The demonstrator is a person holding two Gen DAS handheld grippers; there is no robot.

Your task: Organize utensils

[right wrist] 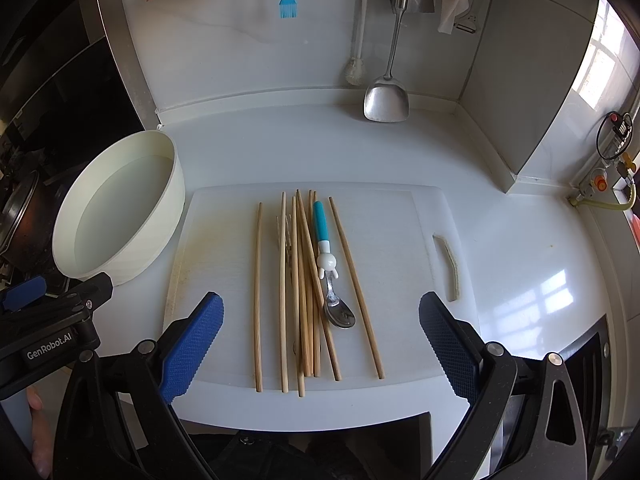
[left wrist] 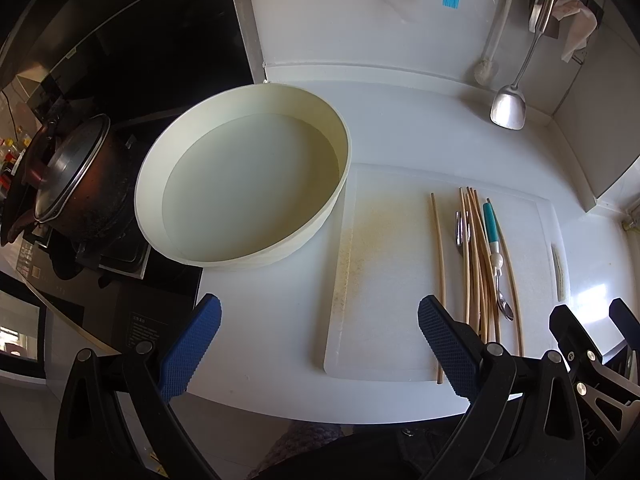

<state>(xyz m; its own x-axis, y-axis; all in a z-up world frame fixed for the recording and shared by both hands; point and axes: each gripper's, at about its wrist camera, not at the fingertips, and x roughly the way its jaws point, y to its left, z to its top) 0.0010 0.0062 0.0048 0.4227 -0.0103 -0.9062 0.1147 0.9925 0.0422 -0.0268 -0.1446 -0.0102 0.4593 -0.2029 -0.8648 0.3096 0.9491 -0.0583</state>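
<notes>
The right gripper (right wrist: 320,344) is held low over the near edge of the white cutting board (right wrist: 400,208), its blue-padded jaws spread wide and nothing between them. The left gripper (left wrist: 320,348) is held just left of the board's near left corner, over the white counter (left wrist: 260,320); its jaws are likewise spread wide and empty.

On the board, a loose bundle of wooden chopsticks (right wrist: 304,288) is laid lengthwise, near to far, several crossing one another at the middle. One single chopstick (right wrist: 258,300) is set apart on the left of the bundle, and another (right wrist: 356,288) lies angled on its right. A small spoon with a teal handle (right wrist: 326,256) is rested against the bundle's right side, bowl toward the near edge. A metal utensil (right wrist: 283,228) is partly hidden under the chopsticks; its kind cannot be told.

Touching the board's far left corner, a round cream basin (right wrist: 120,208) holding water is seen. Left of the basin, a dark pot with a lid (left wrist: 76,184) is seen on the stove.

Beyond the board's far edge, a metal spatula (right wrist: 386,100), a white brush (right wrist: 356,68) and a blue silicone brush (right wrist: 288,6) are hung against the wall.
</notes>
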